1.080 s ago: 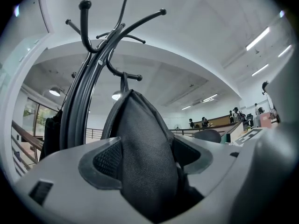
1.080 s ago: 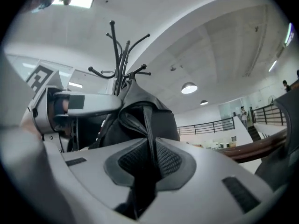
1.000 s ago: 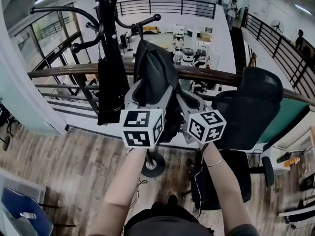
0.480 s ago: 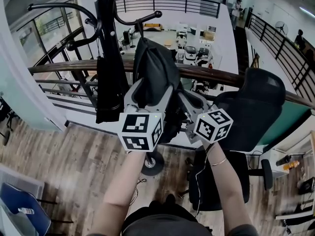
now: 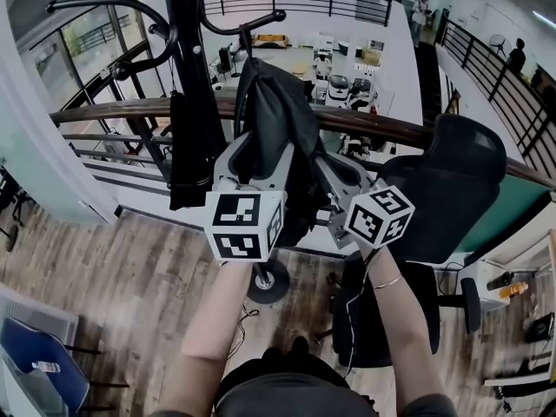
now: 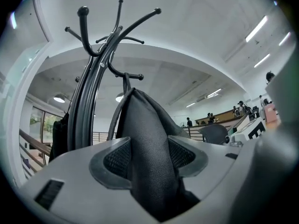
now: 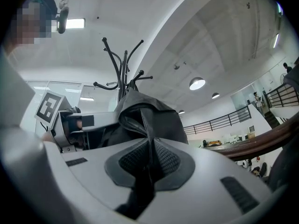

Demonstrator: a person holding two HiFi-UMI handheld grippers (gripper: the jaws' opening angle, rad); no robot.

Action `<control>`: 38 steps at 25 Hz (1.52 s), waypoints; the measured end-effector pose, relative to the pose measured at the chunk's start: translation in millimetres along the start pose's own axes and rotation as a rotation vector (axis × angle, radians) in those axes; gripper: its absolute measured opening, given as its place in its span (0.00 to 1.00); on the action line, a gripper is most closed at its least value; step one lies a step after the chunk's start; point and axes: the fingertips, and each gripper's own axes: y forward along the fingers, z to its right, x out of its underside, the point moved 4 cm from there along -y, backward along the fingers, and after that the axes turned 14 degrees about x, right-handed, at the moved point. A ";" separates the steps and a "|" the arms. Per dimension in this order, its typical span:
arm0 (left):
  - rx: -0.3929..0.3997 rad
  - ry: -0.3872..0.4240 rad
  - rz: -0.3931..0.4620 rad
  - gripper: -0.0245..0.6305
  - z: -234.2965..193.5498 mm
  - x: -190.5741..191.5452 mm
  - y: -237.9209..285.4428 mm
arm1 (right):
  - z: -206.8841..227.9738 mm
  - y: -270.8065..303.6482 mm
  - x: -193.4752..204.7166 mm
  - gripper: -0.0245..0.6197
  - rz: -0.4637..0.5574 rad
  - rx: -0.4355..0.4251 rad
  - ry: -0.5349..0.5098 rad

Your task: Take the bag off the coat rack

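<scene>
Caught the black bag (image 5: 271,129) hanging by its strap (image 5: 246,49) from a hook (image 5: 261,21) of the coat rack (image 5: 185,50), just beside the pole. Had the left gripper (image 6: 148,157) on it, jaws closing, a thick fold of fabric between them and touching both pads. Pinched a thin fold with the right gripper (image 7: 150,160), jaws almost together. Held both grippers side by side at the bag, in front of the wooden handrail (image 5: 104,113), office chair (image 5: 456,176) off right.
</scene>
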 end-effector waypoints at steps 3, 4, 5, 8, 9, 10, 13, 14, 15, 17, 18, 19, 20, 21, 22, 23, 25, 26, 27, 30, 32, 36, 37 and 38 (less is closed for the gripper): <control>-0.019 0.035 -0.035 0.35 -2.4 -1.2 -0.2 | -3.1 -1.8 -1.5 0.09 0.006 0.022 -0.010; -0.017 0.036 -0.044 0.32 -3.7 -1.3 0.7 | -4.3 -2.3 -2.3 0.09 0.010 0.034 -0.018; -0.011 0.032 -0.051 0.31 -5.0 -1.1 1.7 | -5.4 -2.9 -3.1 0.09 0.015 0.049 -0.030; 0.013 -0.004 -0.038 0.26 -7.1 -2.2 3.3 | -8.8 -5.4 -5.9 0.09 0.042 0.097 -0.070; 0.021 -0.021 -0.022 0.24 -7.5 -3.4 3.0 | -9.9 -6.3 -7.6 0.09 0.053 0.109 -0.078; 0.028 -0.037 -0.003 0.23 -7.7 -5.0 2.5 | -10.7 -7.3 -10.0 0.09 0.064 0.118 -0.086; 0.042 -0.070 0.058 0.19 -8.2 -12.2 0.8 | -12.7 -11.0 -20.1 0.08 0.098 0.133 -0.116; 0.048 -0.080 0.076 0.18 -8.4 -14.7 0.6 | -13.6 -12.4 -23.5 0.08 0.108 0.136 -0.128; 0.056 -0.089 0.093 0.18 -8.4 -17.3 0.9 | -14.5 -13.7 -26.9 0.08 0.117 0.140 -0.141; 0.074 -0.103 0.121 0.17 -7.2 -22.8 2.4 | -16.3 -16.6 -33.5 0.08 0.136 0.151 -0.162; 0.083 -0.109 0.133 0.17 -6.0 -25.9 3.1 | -17.3 -18.2 -36.5 0.08 0.146 0.157 -0.169; 0.093 -0.113 0.145 0.17 -4.5 -29.2 3.7 | -18.2 -20.0 -39.6 0.08 0.157 0.162 -0.175; 0.103 -0.117 0.157 0.16 -2.6 -32.8 4.3 | -19.2 -22.1 -43.0 0.08 0.169 0.166 -0.180; 0.114 -0.117 0.168 0.16 -0.2 -37.0 4.9 | -20.0 -24.7 -46.8 0.08 0.182 0.170 -0.186; 0.125 -0.115 0.180 0.16 2.5 -41.8 5.7 | -20.8 -27.5 -51.1 0.08 0.196 0.174 -0.191; 0.135 -0.112 0.191 0.16 5.2 -47.0 6.7 | -21.3 -30.2 -55.8 0.08 0.211 0.177 -0.196; 0.154 -0.104 0.211 0.16 9.4 -57.9 9.8 | -21.8 -34.7 -65.8 0.08 0.240 0.183 -0.203; 0.161 -0.098 0.220 0.16 10.9 -63.0 11.4 | -22.0 -36.2 -70.6 0.08 0.254 0.185 -0.205; 0.167 -0.090 0.229 0.16 12.4 -67.6 12.6 | -22.3 -37.5 -74.9 0.08 0.268 0.186 -0.208; 0.184 -0.065 0.249 0.16 17.1 -78.8 15.4 | -24.0 -42.0 -85.3 0.08 0.305 0.188 -0.217; 0.196 -0.055 0.255 0.16 19.6 -85.0 18.7 | -24.5 -44.7 -91.3 0.08 0.320 0.195 -0.224; 0.207 -0.061 0.256 0.16 19.9 -91.7 21.0 | -27.8 -46.3 -97.1 0.08 0.324 0.202 -0.232; 0.211 -0.065 0.257 0.16 20.0 -92.2 22.2 | -27.6 -46.8 -98.0 0.08 0.324 0.206 -0.233; 0.216 -0.068 0.259 0.16 20.3 -92.7 24.3 | -26.7 -47.3 -99.0 0.08 0.324 0.212 -0.234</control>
